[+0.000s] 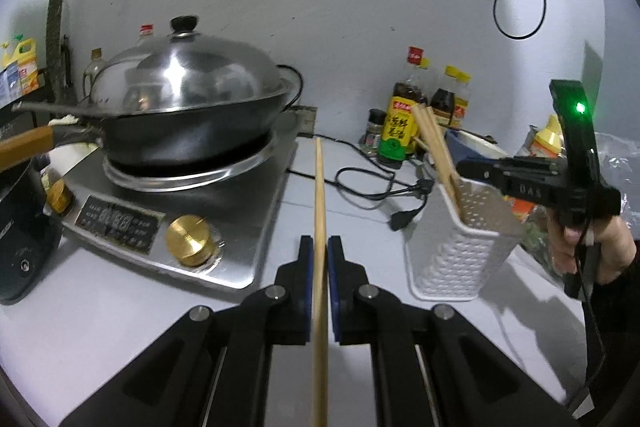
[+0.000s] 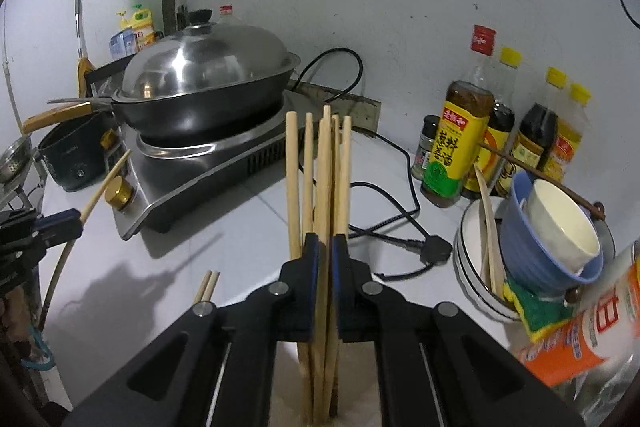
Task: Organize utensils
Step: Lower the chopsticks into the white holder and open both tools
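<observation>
Fingers of our left gripper (image 1: pixel 319 259) clamp one chopstick (image 1: pixel 319 211) at frame centre. Our right gripper (image 2: pixel 325 255) pinches a chopstick bundle (image 2: pixel 320 163), centre frame, in the holder (image 1: pixel 460 247) at right.

Left gripper (image 1: pixel 319 291) matte black linkage arms, blue finger pads (image 1: pixel 308 279), silver round pivot screws, right gripper (image 2: pixel 325 291) same build, black handle unit with green LED, "DAS" lettering possibly, bare-skinned hand (image 1: pixel 592 247), dark sleeve
</observation>
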{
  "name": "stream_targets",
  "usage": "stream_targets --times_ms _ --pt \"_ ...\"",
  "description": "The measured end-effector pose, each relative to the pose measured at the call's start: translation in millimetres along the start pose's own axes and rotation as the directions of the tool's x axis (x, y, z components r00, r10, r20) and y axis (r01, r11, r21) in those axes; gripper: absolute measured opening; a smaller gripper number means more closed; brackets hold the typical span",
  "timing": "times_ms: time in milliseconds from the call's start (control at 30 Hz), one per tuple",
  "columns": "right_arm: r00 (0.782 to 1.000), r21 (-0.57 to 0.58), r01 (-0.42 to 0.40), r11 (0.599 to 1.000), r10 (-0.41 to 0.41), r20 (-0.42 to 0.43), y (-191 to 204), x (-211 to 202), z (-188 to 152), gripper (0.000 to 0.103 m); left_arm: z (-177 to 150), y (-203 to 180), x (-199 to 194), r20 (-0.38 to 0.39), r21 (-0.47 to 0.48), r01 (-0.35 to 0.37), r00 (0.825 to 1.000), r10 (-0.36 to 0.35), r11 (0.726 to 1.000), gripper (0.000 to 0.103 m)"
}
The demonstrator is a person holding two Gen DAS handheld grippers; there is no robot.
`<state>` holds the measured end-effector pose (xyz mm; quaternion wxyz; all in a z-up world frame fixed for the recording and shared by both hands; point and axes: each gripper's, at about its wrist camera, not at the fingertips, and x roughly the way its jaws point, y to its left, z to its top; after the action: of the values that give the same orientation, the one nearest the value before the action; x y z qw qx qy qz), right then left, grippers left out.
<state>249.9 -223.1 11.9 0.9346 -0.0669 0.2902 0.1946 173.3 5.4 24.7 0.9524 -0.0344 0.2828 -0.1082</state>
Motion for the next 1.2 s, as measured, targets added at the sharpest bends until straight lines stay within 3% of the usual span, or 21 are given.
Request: stream_targets --times_ms 67,267,600,733,1000,1200 --pt "1.000 0.007 -0.006 1.000 0.005 0.008 -4.7 -8.5 -4.5 0.022 5.0 -9.2 0.8 0.006 0.009 0.012 1.000 -0.012 1.000 0.006" --pt "0.998 0.035 -0.021 0.999 0.019 0.053 -21.7 -39.3 -18.8 0.022 23.5 -41.6 10.3 0.030 0.030 0.057 0.998 -0.058 0.998 0.006" --pt "0.991 0.115 -0.051 0.992 0.036 0.126 -56.0 -69.3 -38.4 0.023 72.0 -92.1 52.6 0.054 -0.049 0.170 0.984 -0.167 0.984 0.006" --pt "0.989 0.149 -0.060 0.987 0.038 0.144 -71.1 -72.6 -46.9 0.032 90.5 -111.9 72.3 0.070 -0.078 0.188 0.981 -0.182 0.979 0.006" --pt "0.981 0.172 -0.081 0.982 0.049 0.186 -87.7 -76.3 -52.6 0.033 107.0 -132.6 115.1 0.095 -0.174 0.125 0.989 -0.110 0.977 0.006" --pt "0.976 0.191 -0.093 0.977 0.051 0.213 -97.5 -78.0 -56.8 0.034 99.4 -130.2 133.4 0.115 -0.294 0.089 0.992 -0.057 0.952 0.006"
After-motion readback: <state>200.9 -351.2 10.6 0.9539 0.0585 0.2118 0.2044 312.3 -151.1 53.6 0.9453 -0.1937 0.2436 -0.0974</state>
